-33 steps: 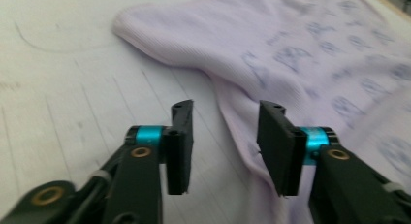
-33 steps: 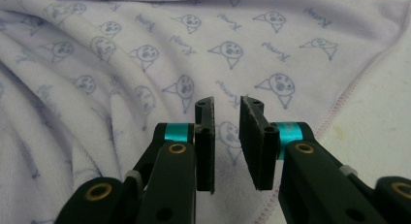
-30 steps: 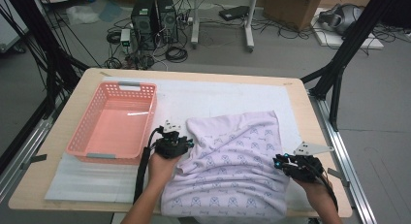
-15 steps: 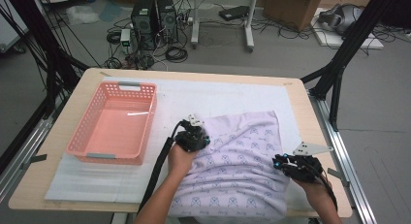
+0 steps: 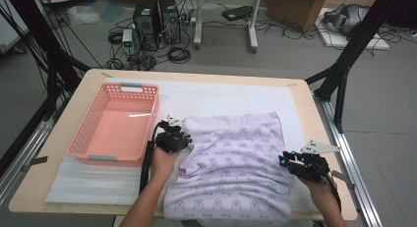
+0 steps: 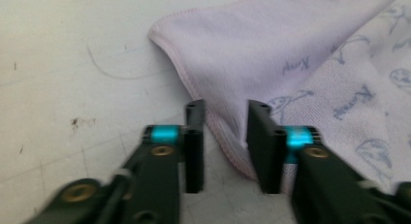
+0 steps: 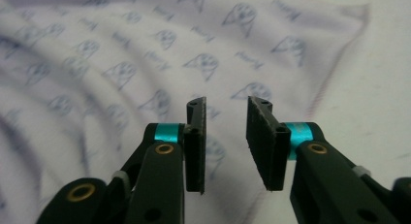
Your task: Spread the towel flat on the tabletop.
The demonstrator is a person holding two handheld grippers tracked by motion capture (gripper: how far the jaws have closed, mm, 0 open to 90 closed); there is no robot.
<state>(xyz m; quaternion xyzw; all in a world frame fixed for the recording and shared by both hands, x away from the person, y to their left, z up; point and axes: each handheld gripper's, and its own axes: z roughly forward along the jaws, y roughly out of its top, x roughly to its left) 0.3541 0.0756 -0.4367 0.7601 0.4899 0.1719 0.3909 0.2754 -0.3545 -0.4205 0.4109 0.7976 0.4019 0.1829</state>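
Note:
A lavender towel (image 5: 236, 158) printed with small blue motifs lies rumpled on the white mat (image 5: 216, 97). My left gripper (image 5: 186, 137) sits at the towel's left edge, between it and the basket. In the left gripper view it (image 6: 225, 122) is open, with the towel's (image 6: 271, 49) stitched hem running into the gap between the jaws; a corner is folded over ahead. My right gripper (image 5: 283, 160) hovers at the towel's right edge. In the right gripper view it (image 7: 227, 107) is open just above the towel (image 7: 121, 49), holding nothing.
A pink plastic basket (image 5: 152, 116) stands to the left of the towel, close to my left gripper. The wooden table (image 5: 59, 119) has a metal rail along its right side. Bare mat lies beyond the towel toward the far edge.
My left gripper went right over the towel's left part, then came back left to its edge. The towel's left corner now reaches slightly farther left. The right gripper has stayed put.

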